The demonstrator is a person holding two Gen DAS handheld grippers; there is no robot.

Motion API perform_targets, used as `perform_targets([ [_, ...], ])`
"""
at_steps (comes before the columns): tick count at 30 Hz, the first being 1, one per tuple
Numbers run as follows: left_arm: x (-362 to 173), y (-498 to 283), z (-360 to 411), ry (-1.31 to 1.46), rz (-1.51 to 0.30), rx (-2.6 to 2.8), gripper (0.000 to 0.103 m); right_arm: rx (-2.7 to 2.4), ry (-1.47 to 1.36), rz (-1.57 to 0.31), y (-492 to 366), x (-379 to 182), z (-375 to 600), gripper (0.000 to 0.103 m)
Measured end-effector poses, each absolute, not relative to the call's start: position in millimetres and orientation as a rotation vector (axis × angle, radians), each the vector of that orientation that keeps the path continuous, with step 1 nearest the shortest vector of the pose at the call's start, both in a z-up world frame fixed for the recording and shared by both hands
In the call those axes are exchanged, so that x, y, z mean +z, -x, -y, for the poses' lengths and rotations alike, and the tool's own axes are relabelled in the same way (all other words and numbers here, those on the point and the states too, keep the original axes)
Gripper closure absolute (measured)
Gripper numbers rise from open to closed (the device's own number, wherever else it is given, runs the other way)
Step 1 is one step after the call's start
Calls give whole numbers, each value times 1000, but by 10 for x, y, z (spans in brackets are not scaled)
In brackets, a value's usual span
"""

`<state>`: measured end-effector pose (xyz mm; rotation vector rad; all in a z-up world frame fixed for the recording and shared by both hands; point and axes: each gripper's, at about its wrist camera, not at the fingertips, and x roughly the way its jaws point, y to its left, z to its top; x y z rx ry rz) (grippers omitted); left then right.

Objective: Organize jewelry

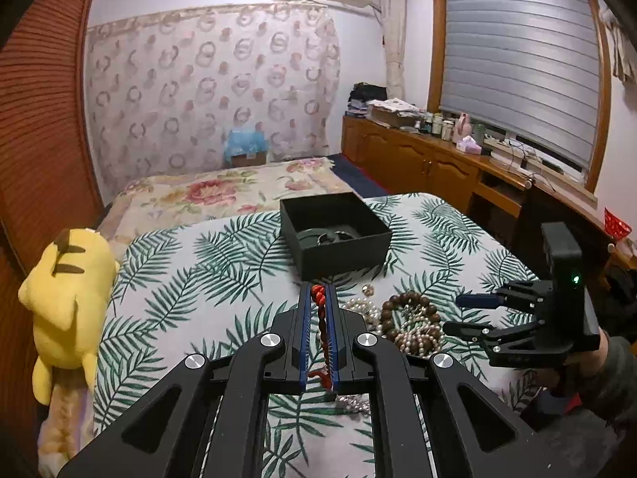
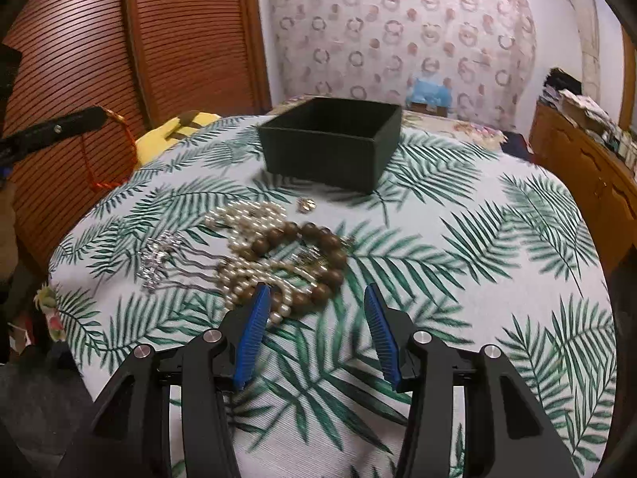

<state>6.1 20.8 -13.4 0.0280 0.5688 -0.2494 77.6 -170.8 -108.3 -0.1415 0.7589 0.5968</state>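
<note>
My left gripper [image 1: 317, 290] is shut on a red cord bracelet [image 1: 321, 318] and holds it above the leaf-print table, short of the black box [image 1: 338, 251]. In the right wrist view the left gripper [image 2: 101, 113] is at the far left with the red bracelet [image 2: 89, 159] hanging from it. My right gripper [image 2: 316, 290] is open and empty, just in front of a pile with a wooden bead bracelet [image 2: 318, 247], pearl strands [image 2: 247, 219] and a silver hair comb [image 2: 163, 259]. The right gripper [image 1: 458, 312] also shows in the left wrist view beside the pile [image 1: 410, 318].
The black box [image 2: 330, 143] stands at the table's far middle with dark items inside. A small metal trinket [image 2: 305, 204] lies between box and pile. A yellow plush toy [image 1: 67, 302] hangs at the table's left edge. A bed lies behind, wooden cabinets [image 1: 418, 159] to the right.
</note>
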Motion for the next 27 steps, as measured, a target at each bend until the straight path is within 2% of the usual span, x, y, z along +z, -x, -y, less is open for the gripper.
perform_targets([
  [7, -200, -51, -285, -12, -582, -242, 96, 651, 210, -779, -810, -1096, 1473, 65],
  [12, -240, -43, -300, -6, -590, -243, 96, 652, 237, -806, -900, -1137, 1426, 66],
  [15, -256, -42, -311, -3, -593, -244, 96, 651, 244, -817, -934, -1144, 1424, 70],
  [17, -268, -43, -317, -3, -596, -245, 96, 665, 267, -844, -949, -1163, 1402, 81],
  [27, -277, -51, -302, -4, -600, -248, 96, 699, 364, -909, -1023, -1152, 1291, 84],
])
